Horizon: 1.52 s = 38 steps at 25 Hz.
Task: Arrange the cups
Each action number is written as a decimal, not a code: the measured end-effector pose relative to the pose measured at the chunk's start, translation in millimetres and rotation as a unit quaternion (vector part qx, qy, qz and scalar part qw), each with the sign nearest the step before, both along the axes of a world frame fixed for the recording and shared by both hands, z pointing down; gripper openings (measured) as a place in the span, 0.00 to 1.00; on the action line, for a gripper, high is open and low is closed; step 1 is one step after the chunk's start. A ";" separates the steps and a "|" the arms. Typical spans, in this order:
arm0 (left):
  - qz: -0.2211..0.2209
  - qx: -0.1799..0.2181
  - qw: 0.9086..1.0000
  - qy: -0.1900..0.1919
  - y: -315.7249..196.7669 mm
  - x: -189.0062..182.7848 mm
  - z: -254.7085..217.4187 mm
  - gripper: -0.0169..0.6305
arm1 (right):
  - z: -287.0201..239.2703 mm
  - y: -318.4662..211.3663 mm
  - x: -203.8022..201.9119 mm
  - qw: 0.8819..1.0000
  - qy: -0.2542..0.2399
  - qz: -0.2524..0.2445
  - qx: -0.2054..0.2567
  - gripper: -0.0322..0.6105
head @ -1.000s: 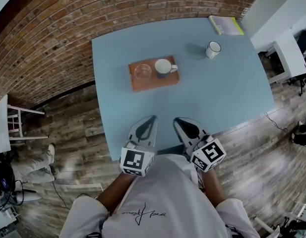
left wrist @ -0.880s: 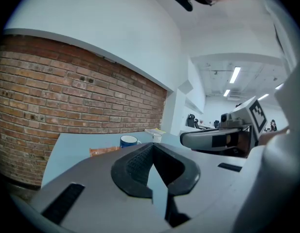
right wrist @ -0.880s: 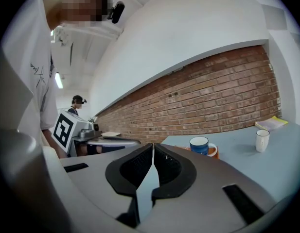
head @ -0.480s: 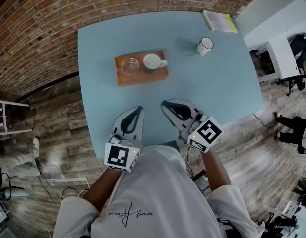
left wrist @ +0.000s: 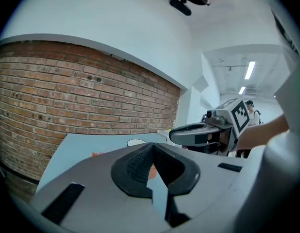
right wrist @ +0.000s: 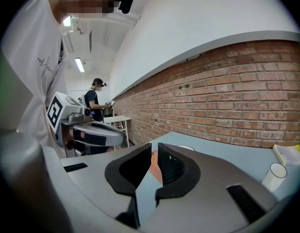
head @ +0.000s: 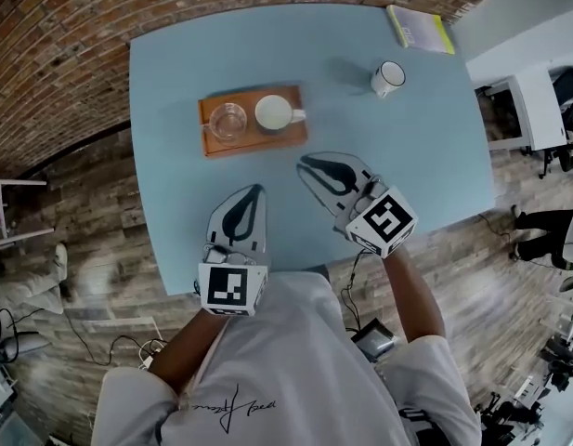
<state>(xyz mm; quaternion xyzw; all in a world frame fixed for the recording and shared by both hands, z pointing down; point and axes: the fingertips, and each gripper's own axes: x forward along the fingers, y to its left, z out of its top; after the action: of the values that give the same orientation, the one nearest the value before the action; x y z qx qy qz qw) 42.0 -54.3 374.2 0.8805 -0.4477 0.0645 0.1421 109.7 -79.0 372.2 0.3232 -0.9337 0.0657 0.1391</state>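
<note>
Left tool (head: 252, 191) is fully closed and holds nothing. Right tool (head: 306, 163) is pinched together too, empty. Both hover over the near part of the desk (head: 407, 165).

Cups: the glass (head: 228, 120) and the white mug (head: 273, 113) sit side by side on the wooden tray (head: 210, 147), far left of centre. The loose mug (head: 387, 78) stands alone far right, well apart from the tray.

Handling, my guess: all rigid, fairly light, smooth so slippery, breakable, the glass most. Pinch one wall at the rim, or the handle; the white mug's points right, the loose mug's I can't make out.

A book (head: 421, 28) lies at the far right corner, near the loose mug, out of the way. The desk between loose mug and tray is bare. Tray space right of the white mug looks tight.
</note>
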 end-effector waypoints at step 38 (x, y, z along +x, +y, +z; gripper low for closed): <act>-0.076 -0.054 0.994 -0.054 -41.8 36.4 54.2 0.04 | 108.3 -98.6 20.9 0.969 0.119 -0.216 -0.011 0.27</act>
<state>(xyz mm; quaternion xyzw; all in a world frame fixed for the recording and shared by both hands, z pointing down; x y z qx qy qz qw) 78.4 -96.1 428.3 0.8303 -0.5160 0.1254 0.1694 130.5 -177.6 480.6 0.1179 -0.9574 0.0051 0.2634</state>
